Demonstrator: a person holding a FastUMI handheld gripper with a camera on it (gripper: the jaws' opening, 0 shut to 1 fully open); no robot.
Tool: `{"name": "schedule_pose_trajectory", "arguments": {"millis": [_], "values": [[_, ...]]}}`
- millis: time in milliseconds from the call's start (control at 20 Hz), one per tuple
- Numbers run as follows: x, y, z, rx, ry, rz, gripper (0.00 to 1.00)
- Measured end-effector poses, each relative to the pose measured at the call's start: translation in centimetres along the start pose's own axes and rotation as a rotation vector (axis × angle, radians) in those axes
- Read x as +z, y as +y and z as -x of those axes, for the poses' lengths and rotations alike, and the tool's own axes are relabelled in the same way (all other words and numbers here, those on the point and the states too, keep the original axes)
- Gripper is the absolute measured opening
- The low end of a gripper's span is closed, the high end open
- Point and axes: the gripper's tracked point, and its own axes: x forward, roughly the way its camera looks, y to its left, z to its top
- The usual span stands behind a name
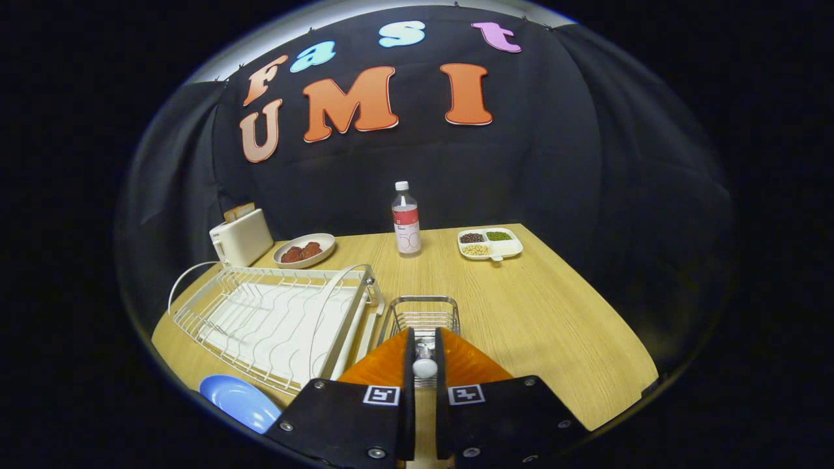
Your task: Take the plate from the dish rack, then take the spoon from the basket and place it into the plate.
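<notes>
Blue plate (238,400) flat beside dish rack (280,319); spoon (424,366) between fingers, over basket (422,314).

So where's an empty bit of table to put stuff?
The biggest bare patch of table lies past the basket, below the snack tray. A smaller gap sits between the bottle and basket. The rack, toaster, bowl and plate crowd the other side. The gripper is shut on the spoon.
</notes>
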Motion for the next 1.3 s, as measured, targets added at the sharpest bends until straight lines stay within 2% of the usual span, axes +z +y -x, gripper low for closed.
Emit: {"name": "schedule_pose_trajectory", "arguments": {"millis": [200, 600, 700, 950, 1300], "values": [[2.7, 0.4, 0.9, 0.016, -0.020, -0.022, 0.09], [7.9, 2.7, 6.3, 0.051, -0.088, 0.073, 0.09], [8.4, 4.4, 8.2, 0.101, -0.096, 0.078, 0.09], [7.9, 10.5, 11.9, 0.285, -0.087, 0.060, 0.09], [3.5, 17.0, 14.0, 0.459, -0.027, 0.186, 0.09]]}}
